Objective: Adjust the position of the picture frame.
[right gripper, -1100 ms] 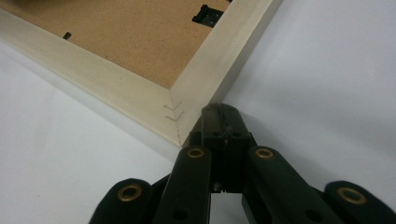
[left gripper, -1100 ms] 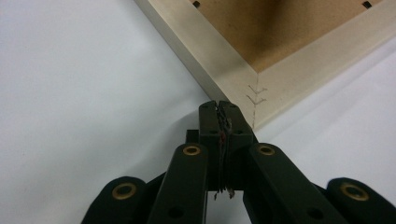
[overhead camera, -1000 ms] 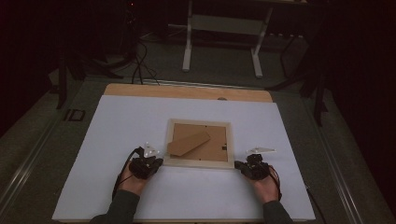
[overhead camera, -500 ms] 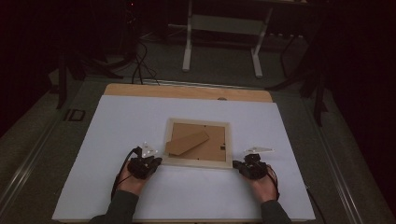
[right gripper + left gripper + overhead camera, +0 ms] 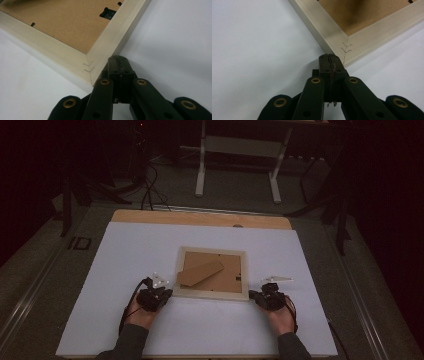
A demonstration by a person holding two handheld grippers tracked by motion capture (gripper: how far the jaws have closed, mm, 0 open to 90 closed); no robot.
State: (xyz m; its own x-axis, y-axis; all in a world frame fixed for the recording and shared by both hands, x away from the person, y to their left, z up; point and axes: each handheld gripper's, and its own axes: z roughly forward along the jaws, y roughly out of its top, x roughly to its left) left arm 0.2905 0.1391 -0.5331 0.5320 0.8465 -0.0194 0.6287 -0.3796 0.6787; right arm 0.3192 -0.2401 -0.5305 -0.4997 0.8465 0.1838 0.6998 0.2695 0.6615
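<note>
Comparing with a second ago: almost nothing differs; both hands sit where they sat and the frame lies as it lay.
Meaning for the work: likely a pause before the first push or lift, both tips lined up at the near corners.
Left gripper (image 5: 156,296): at 7 o'clock of the frame, jaws pressed fully together with nothing between them; in the left gripper view its tip (image 5: 331,60) sits just beside, perhaps touching, the near corner joint.
Right gripper (image 5: 268,297): at 5 o'clock of the frame, jaws likewise closed and empty; in the right gripper view its tip (image 5: 120,63) is tucked against the frame's outer edge at the other near corner, though contact is hard to confirm.
Pale wooden picture frame (image 5: 212,273): lying face down, brown fibreboard back up, mid-table.
Brown cardboard easel stand (image 5: 200,273): slanted across the back.
White table sheet (image 5: 125,250): bare at 9, 3 and 12 o'clock, so sliding room on all sides.
Far edge: bare wooden table strip (image 5: 200,218) at 12 o'clock, well apart from the frame.
</note>
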